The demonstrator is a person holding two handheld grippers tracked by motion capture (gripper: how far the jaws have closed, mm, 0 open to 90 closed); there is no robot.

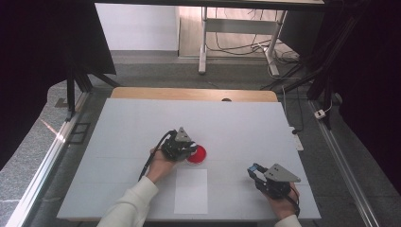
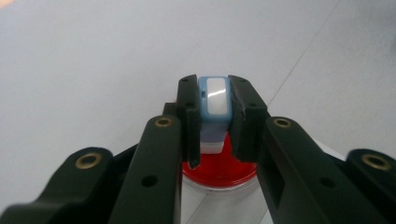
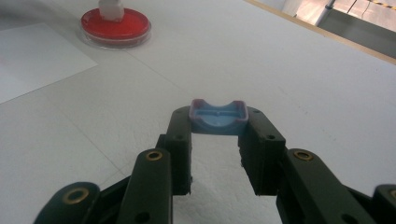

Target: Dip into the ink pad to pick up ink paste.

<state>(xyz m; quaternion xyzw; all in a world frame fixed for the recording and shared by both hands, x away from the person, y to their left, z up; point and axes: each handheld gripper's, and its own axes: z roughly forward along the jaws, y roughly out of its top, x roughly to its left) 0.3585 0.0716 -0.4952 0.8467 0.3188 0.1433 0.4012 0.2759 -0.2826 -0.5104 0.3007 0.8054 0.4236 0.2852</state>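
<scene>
Small blue-and-white stamp (image 2: pixel 214 109) pinched upright over red ink pad dish (image 1: pixel 196 154), blue cap (image 3: pixel 218 116) held apart.

Looks light, rigid, smooth-sided plastic; best gripped by flat flanks, as left gripper (image 2: pixel 214 116) does now. Right gripper (image 3: pixel 218 122) clamped on cap edges, near white paper sheet (image 1: pixel 191 190) on table (image 1: pixel 142 123).

table (image 1: pixel 142 123): filled centre of high view | dish (image 1: pixel 199 156): on table at mid-frame, just right of left gripper (image 1: pixel 188 150) | stamp (image 2: pixel 214 100): between left jaws, over dish | sheet (image 1: pixel 191 191): below dish | right gripper (image 1: pixel 254 171): lower right, cap (image 3: pixel 218 116) between its jaws
</scene>
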